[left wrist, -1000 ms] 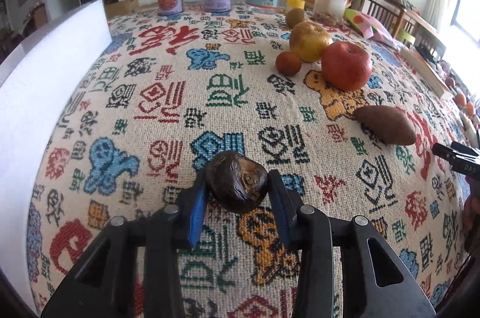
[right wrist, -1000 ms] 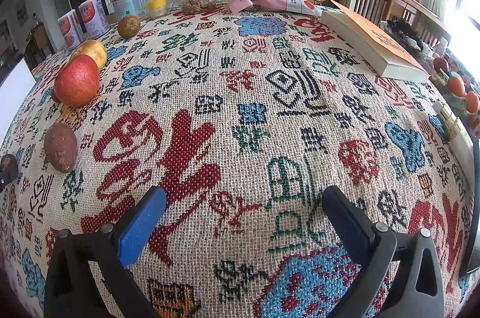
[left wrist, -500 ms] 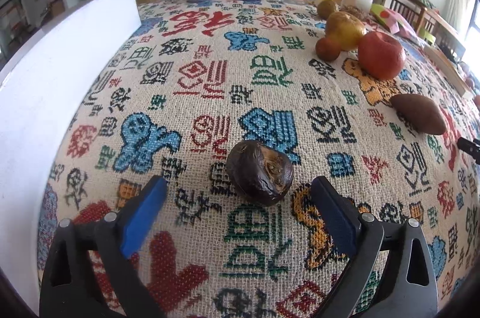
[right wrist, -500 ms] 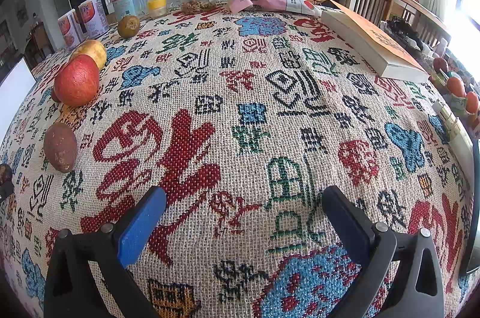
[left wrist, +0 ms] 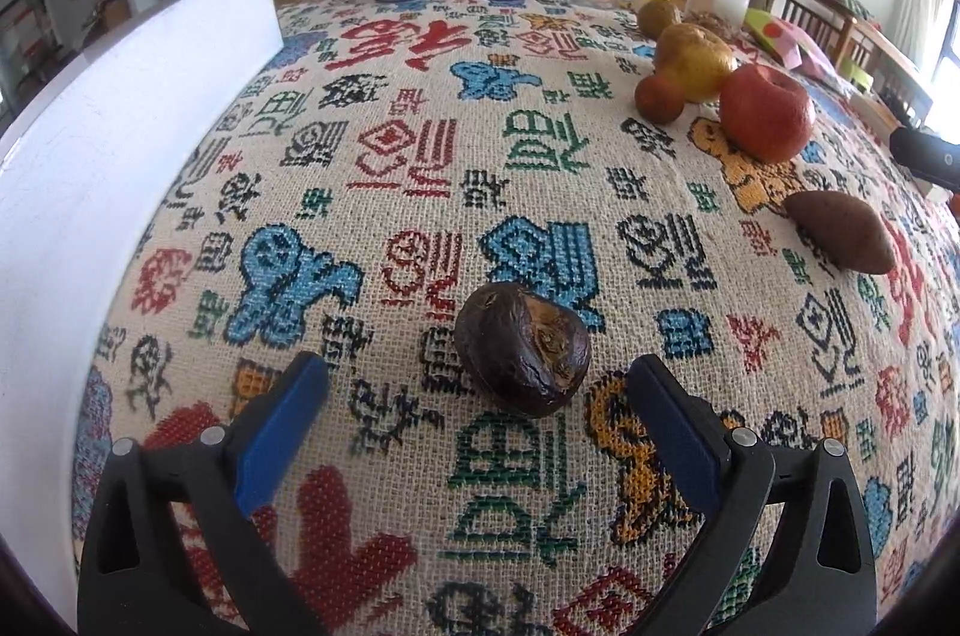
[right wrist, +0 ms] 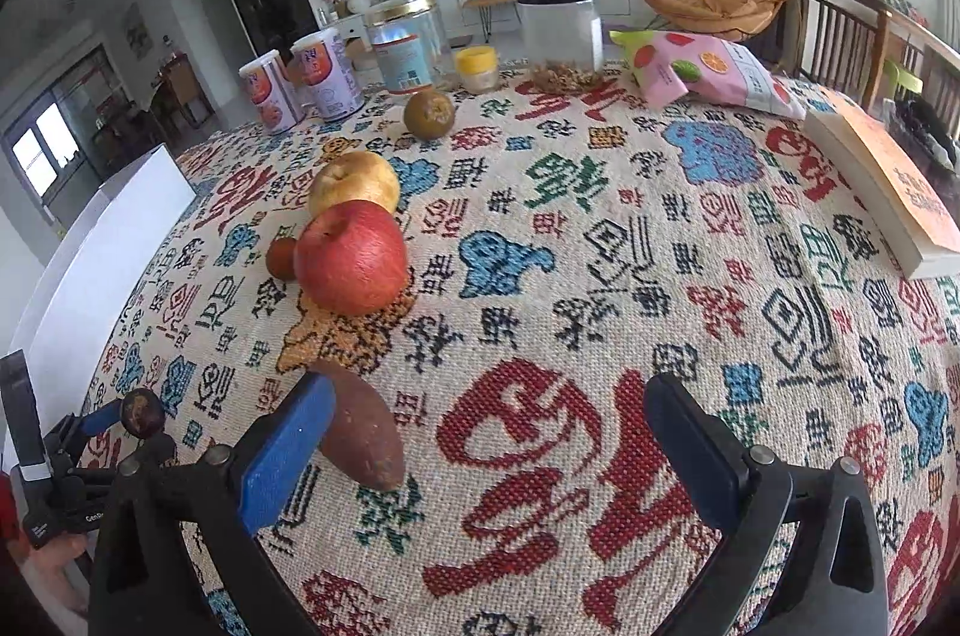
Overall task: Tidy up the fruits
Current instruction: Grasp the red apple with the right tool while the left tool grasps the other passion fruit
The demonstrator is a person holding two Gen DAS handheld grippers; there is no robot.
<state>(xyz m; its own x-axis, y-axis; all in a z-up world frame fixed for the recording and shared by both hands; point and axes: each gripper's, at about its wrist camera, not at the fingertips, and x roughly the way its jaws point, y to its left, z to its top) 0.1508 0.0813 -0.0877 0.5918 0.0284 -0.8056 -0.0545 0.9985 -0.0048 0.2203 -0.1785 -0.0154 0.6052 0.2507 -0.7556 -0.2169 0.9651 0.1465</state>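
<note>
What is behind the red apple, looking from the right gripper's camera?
Directly behind the red apple sits a yellow pear, its lower part hidden by the apple. A small reddish-brown fruit peeks out at the apple's left, partly covered. Further back stands a brownish-green round fruit.

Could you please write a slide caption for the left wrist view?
Open left gripper behind a released dark wrinkled fruit on the patterned woven tablecloth.
</note>
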